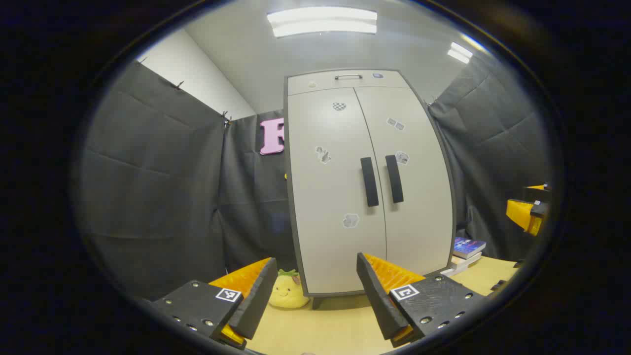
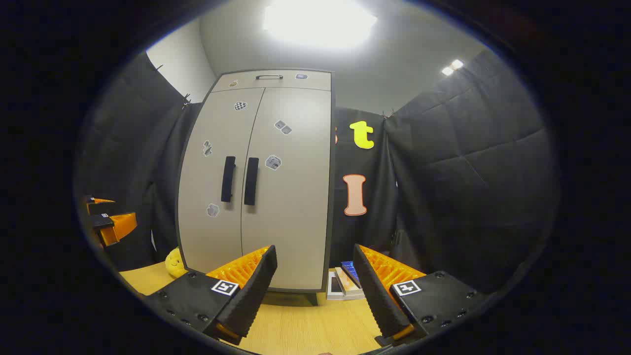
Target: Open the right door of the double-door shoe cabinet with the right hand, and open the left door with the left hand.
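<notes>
A pale grey double-door shoe cabinet [image 1: 367, 172] [image 2: 256, 182] stands upright on the wooden table, both doors closed. Two black vertical handles sit side by side at the middle seam: the left door handle [image 1: 369, 181] [image 2: 228, 179] and the right door handle [image 1: 394, 178] [image 2: 251, 181]. My left gripper [image 1: 315, 291] hangs open well short of the cabinet, low in front of the left door. My right gripper [image 2: 315, 291] is open too, low and off to the cabinet's right side. The right gripper [image 1: 527, 214] also shows at the far right of the left gripper view, and the left gripper [image 2: 106, 222] at the far left of the right gripper view.
A yellow plush toy [image 1: 287, 292] [image 2: 173, 263] lies at the cabinet's left foot. A stack of books [image 1: 466, 252] [image 2: 345, 282] lies at its right foot. Black cloth walls close in on both sides. The wooden table [image 1: 325, 325] [image 2: 305, 325] stretches between the grippers and the cabinet.
</notes>
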`<state>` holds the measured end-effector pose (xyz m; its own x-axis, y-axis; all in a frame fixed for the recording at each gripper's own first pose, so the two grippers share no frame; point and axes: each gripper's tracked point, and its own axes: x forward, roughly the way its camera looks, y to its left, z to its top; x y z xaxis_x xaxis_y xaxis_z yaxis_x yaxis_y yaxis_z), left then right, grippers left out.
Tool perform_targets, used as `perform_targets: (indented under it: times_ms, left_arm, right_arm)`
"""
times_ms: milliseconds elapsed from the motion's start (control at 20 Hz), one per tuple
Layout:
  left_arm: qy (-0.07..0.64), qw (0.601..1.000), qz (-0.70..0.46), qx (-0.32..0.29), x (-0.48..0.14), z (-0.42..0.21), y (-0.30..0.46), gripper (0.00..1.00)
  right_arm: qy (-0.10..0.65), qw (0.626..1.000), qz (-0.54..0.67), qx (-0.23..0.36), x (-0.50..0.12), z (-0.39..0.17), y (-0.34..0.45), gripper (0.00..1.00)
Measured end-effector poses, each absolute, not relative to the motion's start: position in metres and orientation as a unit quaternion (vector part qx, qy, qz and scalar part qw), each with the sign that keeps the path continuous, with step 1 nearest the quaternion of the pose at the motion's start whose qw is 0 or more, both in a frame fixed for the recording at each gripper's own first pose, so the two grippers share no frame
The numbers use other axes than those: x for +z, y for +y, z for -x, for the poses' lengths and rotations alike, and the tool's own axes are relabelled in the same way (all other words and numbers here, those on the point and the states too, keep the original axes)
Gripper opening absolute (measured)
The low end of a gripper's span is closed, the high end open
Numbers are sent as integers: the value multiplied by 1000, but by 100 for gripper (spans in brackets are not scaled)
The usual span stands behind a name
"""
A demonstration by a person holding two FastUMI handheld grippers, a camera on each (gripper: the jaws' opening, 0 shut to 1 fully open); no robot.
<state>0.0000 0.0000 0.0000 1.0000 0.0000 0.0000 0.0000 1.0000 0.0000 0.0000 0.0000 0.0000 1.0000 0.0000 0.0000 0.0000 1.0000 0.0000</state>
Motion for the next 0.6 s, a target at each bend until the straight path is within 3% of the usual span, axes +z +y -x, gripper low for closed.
perform_targets:
  times_ms: [600]
  left_arm:
    - [11, 1000, -1, 9, -4, -3, 3, 94]
  right_arm:
    - [0, 1000, 2, 20, 0, -1, 3, 98]
